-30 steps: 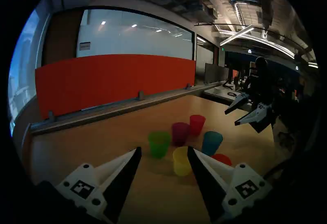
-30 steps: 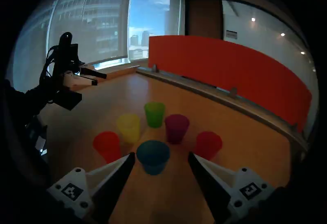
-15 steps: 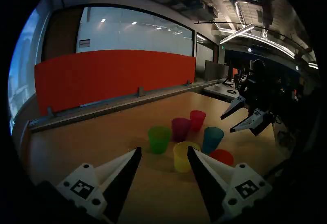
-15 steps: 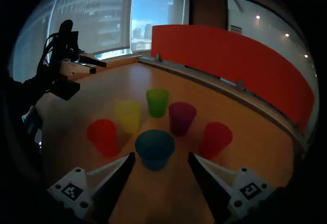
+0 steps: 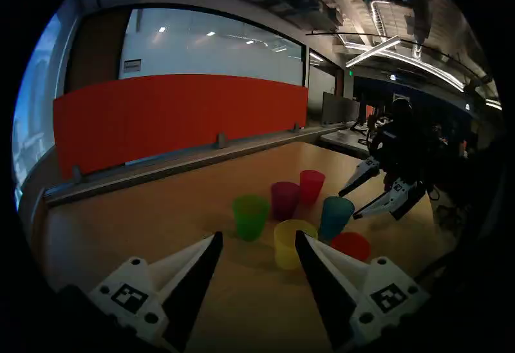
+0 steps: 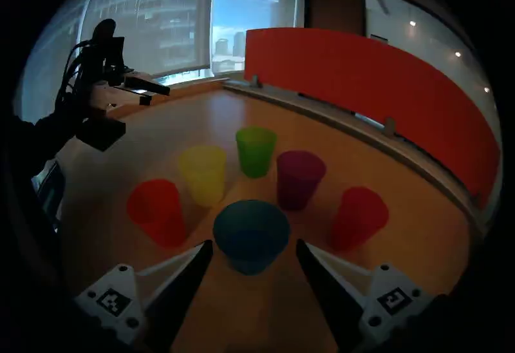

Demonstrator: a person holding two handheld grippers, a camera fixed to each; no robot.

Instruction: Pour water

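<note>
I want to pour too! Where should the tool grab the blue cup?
I'd grab the blue cup by its side walls, below the rim, straight from the near side with the right tool. It stands upright, open-topped; the purple cup stands close behind.

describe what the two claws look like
Both the left claw and right claw have two wedge-shaped white fingers tapering to points, black on the inner faces, each carrying a square black-and-white marker. Dark cables loop above the left claw's body.

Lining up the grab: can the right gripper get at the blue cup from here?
Probably yes. The right gripper is open, and the blue cup stands just ahead of its tips with nothing between. The orange-red cup and red cup flank it with gaps.
</note>
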